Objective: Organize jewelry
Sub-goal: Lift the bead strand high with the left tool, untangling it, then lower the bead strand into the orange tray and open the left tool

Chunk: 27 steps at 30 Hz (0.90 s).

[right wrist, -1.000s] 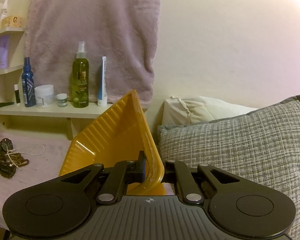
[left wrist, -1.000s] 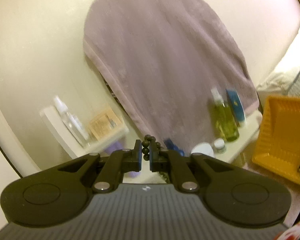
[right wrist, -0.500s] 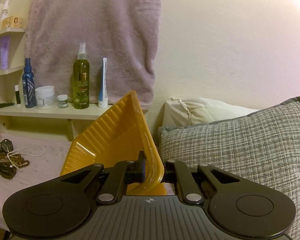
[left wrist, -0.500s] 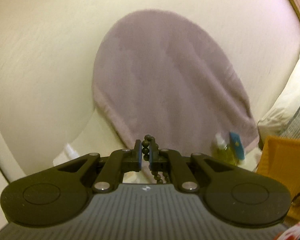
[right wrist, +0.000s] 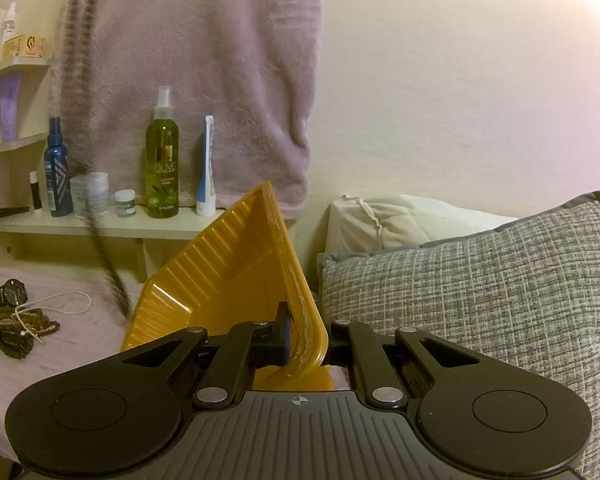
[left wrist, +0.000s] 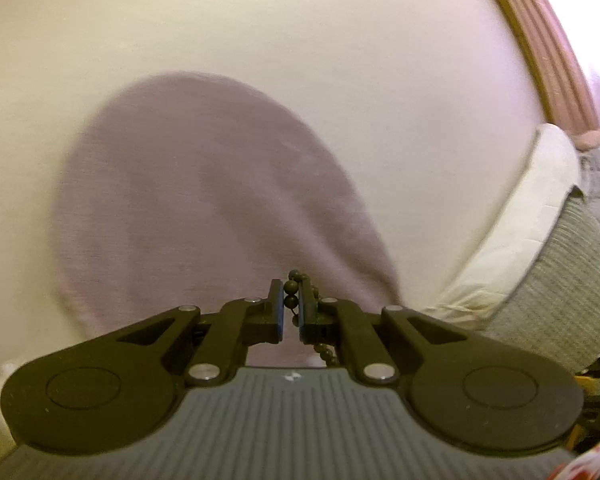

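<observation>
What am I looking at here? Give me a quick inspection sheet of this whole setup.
Surface: pinkish bed cover.
Job's things: yellow tray tilted up; dark bead strand; a watch, brown bracelets and a pearl string on the cover.
Clutter: olive spray bottle, blue bottle, jars and tube on a shelf.
Grippers: left gripper shut on the bead strand; right gripper shut on the tray's rim.
Cables: nothing seen.
Surroundings: hanging towel, grey pillow, cream wall.
</observation>
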Available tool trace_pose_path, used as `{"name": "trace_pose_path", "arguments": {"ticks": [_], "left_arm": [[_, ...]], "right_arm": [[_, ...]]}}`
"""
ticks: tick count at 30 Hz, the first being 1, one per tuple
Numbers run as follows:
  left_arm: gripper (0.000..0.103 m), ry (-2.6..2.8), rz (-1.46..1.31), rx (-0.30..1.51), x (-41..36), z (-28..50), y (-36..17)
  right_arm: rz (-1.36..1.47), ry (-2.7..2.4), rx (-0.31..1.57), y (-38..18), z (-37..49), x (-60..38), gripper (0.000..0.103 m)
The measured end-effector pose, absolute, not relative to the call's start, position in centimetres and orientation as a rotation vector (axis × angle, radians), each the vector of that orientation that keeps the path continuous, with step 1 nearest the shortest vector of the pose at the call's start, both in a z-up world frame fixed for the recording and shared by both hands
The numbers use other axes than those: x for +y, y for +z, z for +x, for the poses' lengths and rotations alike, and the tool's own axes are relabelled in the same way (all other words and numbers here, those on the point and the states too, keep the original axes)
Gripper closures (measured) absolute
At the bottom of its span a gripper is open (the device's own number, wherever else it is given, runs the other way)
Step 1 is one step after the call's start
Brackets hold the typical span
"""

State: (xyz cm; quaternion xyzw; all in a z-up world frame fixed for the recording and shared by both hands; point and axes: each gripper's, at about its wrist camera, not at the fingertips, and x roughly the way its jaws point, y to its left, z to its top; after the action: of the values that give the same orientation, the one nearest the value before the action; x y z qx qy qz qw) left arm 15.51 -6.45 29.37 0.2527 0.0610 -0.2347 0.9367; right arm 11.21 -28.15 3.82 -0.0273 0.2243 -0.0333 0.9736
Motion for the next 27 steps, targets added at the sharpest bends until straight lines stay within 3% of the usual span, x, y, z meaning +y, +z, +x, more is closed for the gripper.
{"name": "trace_pose_path", "arguments": {"ticks": [9,27], "left_arm": [[0.097,-0.612,0.545,0.270,-13.4,18.6,22.2],[0.097,-0.721,0.545,0.623,-17.5,23.4,9.4]], "right_arm": [[-0.050,-0.063,0.454,3.8,11.3,-28.1,0.094],[-0.022,-0.067,0.469,3.5,11.6,-28.7,0.094]]}}
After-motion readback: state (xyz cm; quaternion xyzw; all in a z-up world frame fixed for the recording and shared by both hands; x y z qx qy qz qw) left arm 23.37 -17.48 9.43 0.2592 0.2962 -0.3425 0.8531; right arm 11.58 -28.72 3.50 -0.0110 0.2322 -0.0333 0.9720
